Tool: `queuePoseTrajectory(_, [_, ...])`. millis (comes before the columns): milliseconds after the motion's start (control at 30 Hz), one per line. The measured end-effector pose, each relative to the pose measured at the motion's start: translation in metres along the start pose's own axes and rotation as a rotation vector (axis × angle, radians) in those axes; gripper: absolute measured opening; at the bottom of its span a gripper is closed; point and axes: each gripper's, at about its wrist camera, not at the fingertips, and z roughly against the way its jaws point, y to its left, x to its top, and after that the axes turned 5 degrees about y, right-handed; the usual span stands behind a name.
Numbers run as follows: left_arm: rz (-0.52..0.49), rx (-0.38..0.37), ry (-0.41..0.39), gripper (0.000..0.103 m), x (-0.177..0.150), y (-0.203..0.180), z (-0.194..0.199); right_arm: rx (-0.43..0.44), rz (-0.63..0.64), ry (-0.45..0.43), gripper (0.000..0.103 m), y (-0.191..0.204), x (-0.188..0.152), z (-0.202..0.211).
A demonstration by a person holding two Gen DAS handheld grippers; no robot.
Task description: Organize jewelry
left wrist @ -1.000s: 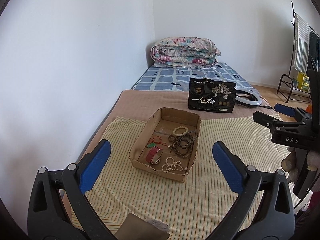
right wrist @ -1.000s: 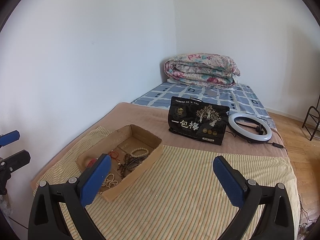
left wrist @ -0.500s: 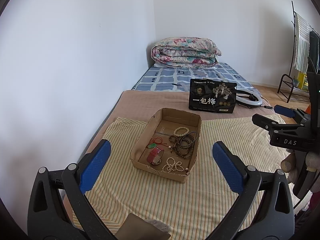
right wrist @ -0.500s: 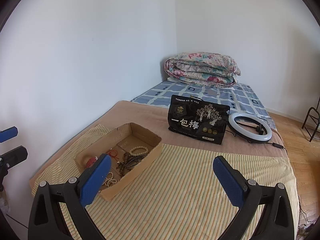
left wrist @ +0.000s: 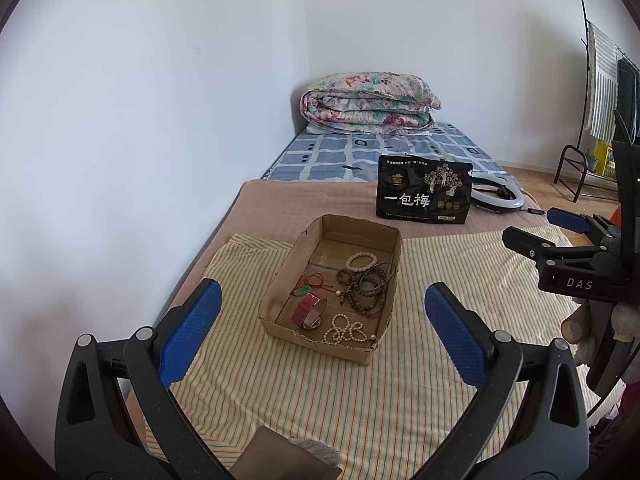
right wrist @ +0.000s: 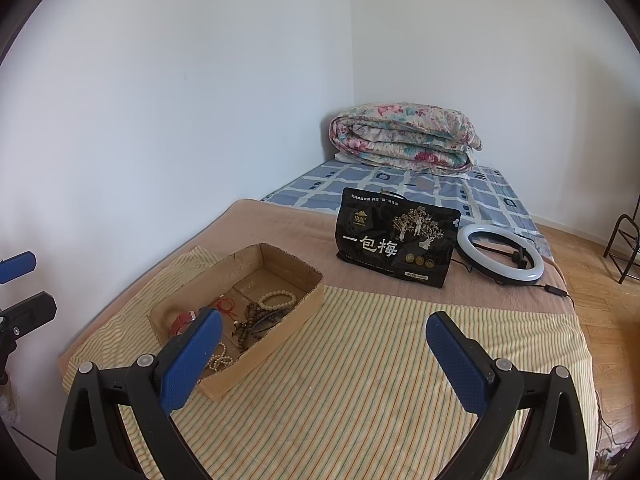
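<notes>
cardboard, shallow and open-topped, the jewelry box (left wrist: 330, 280) sits on a yellow striped cloth (left wrist: 320, 392) spread over the near part of the bed. inside lie a cream bead bracelet (left wrist: 361, 261) at the far side, dark wooden prayer beads (left wrist: 362, 292) in a tangle, a red-corded green pendant (left wrist: 303, 290), a red-strapped watch (left wrist: 309, 311) and a pale bead strand (left wrist: 347, 329) near the front wall. the left gripper (left wrist: 323, 306) hangs released, jaws wide, in front of the box; the right gripper (right wrist: 324, 334) is likewise spread and empty, to the box's right. farther off stand a black snack bag (right wrist: 396, 242), a ring light (right wrist: 500, 254) and a folded floral quilt (right wrist: 404, 136).
</notes>
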Motion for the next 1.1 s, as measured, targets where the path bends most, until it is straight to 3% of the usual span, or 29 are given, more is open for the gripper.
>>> queuePoseTrajectory(1100, [0.003,0.016,0.000,0.103,-0.0025,0.0006,-0.0040,0.000,0.004,0.007,0.103,0.0008,-0.0037,-0.0042])
